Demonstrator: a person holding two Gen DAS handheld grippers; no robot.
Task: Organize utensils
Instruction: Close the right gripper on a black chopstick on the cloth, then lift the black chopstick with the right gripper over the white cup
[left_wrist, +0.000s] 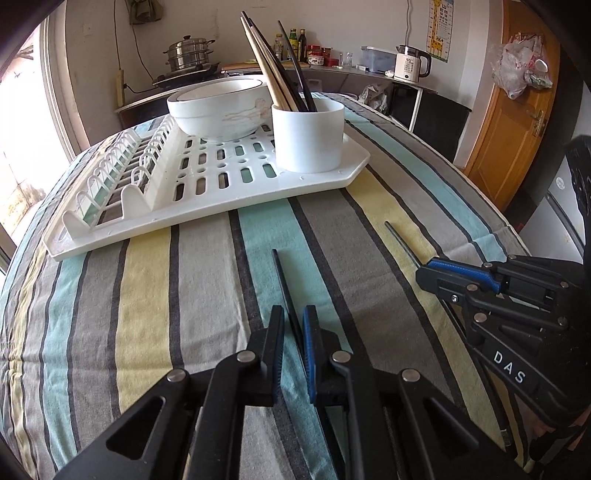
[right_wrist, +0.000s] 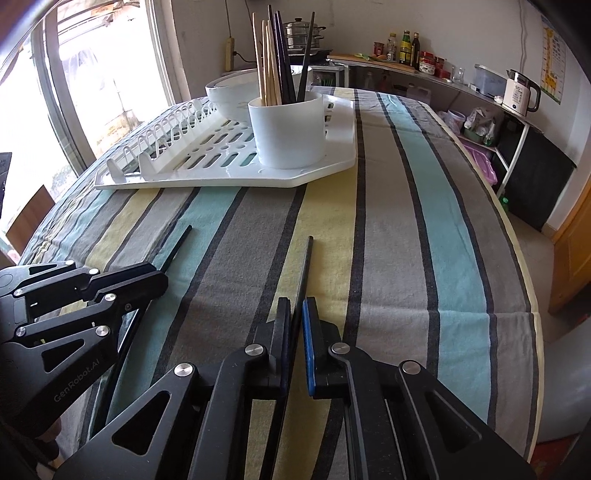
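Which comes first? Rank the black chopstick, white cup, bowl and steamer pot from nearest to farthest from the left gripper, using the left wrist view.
1. Black chopstick, between the left gripper pads.
2. White cup, on the rack's right corner.
3. Bowl, behind it, leftward.
4. Steamer pot, on the far counter.

Black tongs (left_wrist: 293, 325), blue pads (left_wrist: 308, 354), silver rivets, "DAS" lettering, perhaps partial.

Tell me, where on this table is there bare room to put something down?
Bare striped cloth lies right of the white drying rack. Crowded: the rack's right end, with cup and bowl, and the near edge, where each claw grips a black chopstick.
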